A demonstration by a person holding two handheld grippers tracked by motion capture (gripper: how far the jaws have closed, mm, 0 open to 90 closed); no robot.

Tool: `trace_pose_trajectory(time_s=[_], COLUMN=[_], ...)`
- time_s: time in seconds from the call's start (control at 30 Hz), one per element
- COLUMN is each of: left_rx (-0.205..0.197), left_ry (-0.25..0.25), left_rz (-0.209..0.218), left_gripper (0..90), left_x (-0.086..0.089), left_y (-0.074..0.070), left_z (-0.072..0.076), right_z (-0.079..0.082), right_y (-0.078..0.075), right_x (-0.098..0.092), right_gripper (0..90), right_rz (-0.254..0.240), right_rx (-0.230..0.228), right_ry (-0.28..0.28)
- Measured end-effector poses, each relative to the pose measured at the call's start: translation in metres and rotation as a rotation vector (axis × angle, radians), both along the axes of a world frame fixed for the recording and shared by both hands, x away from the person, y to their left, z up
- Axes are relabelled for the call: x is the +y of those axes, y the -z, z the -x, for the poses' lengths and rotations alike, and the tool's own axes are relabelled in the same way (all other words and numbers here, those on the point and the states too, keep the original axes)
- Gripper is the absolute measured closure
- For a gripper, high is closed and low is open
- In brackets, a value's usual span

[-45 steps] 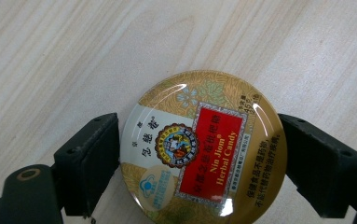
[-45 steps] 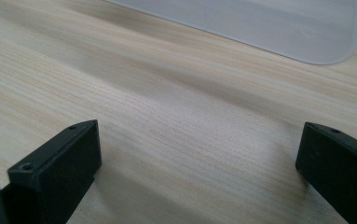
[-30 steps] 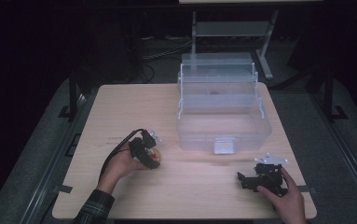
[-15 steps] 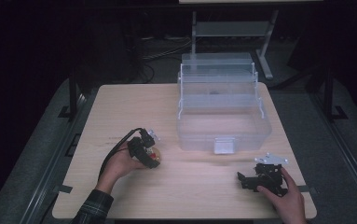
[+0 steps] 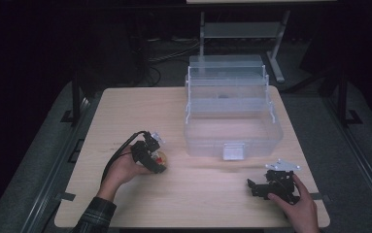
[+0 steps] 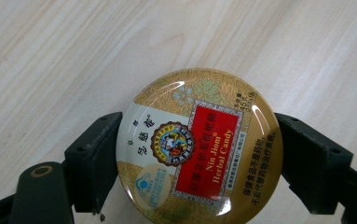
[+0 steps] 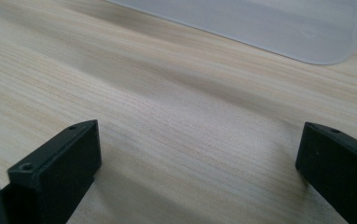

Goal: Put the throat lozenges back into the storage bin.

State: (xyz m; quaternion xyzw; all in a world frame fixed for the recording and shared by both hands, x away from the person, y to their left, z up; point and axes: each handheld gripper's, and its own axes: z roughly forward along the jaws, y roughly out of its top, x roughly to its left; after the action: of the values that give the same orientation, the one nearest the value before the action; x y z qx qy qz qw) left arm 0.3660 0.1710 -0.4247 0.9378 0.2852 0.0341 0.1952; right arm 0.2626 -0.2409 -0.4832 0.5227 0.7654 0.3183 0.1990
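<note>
A round gold candy tin point(image 6: 199, 147) with a red label lies flat on the wooden table, and my left gripper point(image 6: 199, 154) is shut on it, one black jaw against each side. From above, the left gripper point(image 5: 150, 154) and the tin point(image 5: 161, 158) sit at the table's left front, held by a hand. My right gripper point(image 5: 259, 187) rests low over the table at the right front, open, with bare wood between its fingers point(image 7: 59, 163).
A clear plastic tiered box point(image 5: 232, 114) stands open at the back middle of the table point(image 5: 140, 107), its front latch point(image 5: 233, 151) facing the person. The box's pale edge point(image 7: 278, 28) lies beyond the right gripper. A metal stand point(image 5: 242, 29) rises behind the table.
</note>
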Motion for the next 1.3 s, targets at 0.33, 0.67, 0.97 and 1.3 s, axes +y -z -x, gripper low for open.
trace_pose_trajectory(time_s=[0.33, 0.67, 0.97, 1.3], left_rx=[-0.006, -0.018, -0.026, -0.035], left_ry=[0.005, 0.016, 0.024, 0.034], left_rz=[0.018, 0.022, 0.03, 0.043], left_gripper=[19.7, 19.7, 19.7, 19.7], left_x=[-0.003, -0.005, -0.008, -0.012], left_y=[-0.009, -0.02, -0.03, -0.042], left_z=[0.0, -0.001, -0.002, -0.004], right_z=[0.0, 0.0, 0.0, 0.0], right_y=[0.0, 0.0, 0.0, 0.0], right_x=[0.0, 0.0, 0.0, 0.0], right_gripper=[0.0, 0.0, 0.0, 0.0], right_rz=[0.0, 0.0, 0.0, 0.0], right_rx=[0.0, 0.0, 0.0, 0.0], right_ry=[0.0, 0.0, 0.0, 0.0])
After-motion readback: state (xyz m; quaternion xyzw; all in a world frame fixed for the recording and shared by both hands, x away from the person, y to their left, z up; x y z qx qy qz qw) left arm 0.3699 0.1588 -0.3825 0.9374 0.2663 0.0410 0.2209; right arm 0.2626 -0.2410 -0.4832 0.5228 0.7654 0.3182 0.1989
